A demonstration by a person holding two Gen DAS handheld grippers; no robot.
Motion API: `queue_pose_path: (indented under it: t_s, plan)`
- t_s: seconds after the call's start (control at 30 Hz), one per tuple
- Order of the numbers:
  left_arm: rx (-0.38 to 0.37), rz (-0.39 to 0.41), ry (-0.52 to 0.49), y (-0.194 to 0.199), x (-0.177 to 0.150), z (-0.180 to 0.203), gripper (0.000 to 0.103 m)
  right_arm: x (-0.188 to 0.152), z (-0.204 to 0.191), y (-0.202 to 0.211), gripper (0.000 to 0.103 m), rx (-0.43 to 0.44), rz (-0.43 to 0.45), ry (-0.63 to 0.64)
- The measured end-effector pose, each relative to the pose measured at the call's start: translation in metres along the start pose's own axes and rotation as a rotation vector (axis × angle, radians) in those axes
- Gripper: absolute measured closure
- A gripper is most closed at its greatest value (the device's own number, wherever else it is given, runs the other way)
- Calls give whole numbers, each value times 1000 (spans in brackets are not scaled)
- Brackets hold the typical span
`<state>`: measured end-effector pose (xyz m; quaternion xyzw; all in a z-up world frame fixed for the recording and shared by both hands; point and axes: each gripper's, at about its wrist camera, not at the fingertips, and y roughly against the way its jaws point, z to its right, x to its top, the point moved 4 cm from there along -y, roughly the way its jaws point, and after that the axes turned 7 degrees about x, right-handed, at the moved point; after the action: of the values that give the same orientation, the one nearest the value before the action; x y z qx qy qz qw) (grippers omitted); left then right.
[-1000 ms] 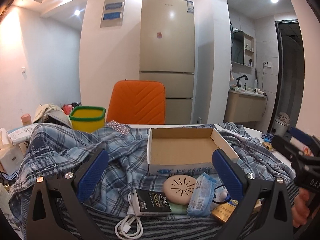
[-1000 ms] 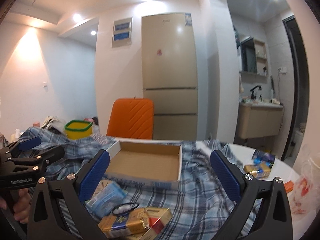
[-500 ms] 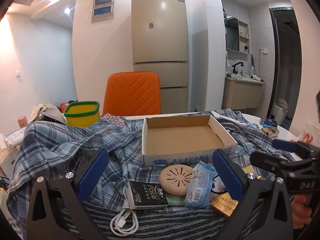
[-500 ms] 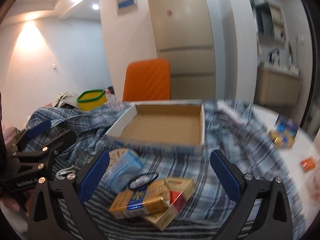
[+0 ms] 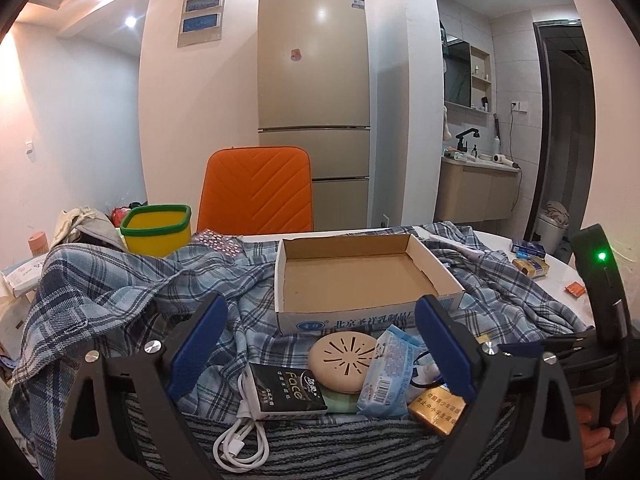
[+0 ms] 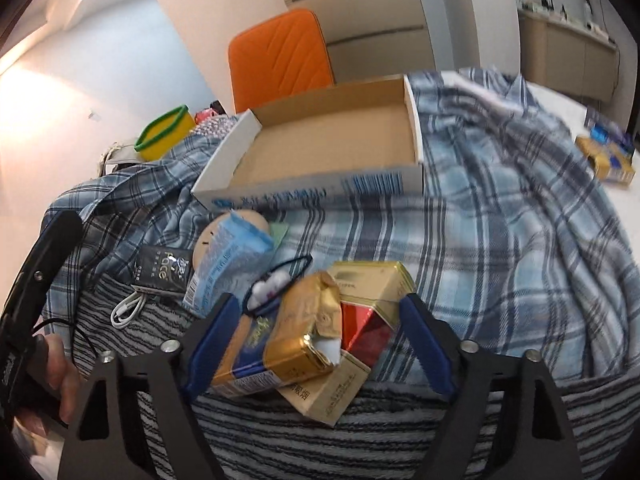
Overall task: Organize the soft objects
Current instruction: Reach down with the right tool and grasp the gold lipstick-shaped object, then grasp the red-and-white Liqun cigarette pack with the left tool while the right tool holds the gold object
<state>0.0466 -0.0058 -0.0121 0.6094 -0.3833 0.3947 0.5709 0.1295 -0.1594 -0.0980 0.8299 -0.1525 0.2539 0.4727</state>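
Right wrist | right hand-held gripper [image 6: 316,344] closing around gold packs [image 6: 296,344] (untouched) | left hand-held gripper [image 5: 320,350] closing, empty

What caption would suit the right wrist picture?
Right tool closing around gold packets on a plaid cloth, empty cardboard box behind.

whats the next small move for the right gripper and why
Probably finish closing the right gripper on the gold packs. Its jaws are closing with the packs between them, the pads not clearly pressing yet. The cardboard box just beyond sits empty, a likely place to lift them into.
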Motion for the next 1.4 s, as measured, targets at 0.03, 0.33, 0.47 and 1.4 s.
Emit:
queue_pose_path:
  t_s: [0.03, 0.33, 0.47, 1.4]
  plan:
    - [2, 1, -2, 0, 0, 0, 9, -1, 0, 0, 30, 11, -4, -8]
    - [13, 11, -6, 0, 0, 1, 9, -2, -25, 14, 53, 88, 35, 96]
    - [17, 11, -12, 0, -1, 2, 9, -1, -30, 16, 58, 109, 29, 117]
    - [-46, 29, -28, 2, 0, 6, 9, -9, -66, 55, 89, 56, 305, 309]
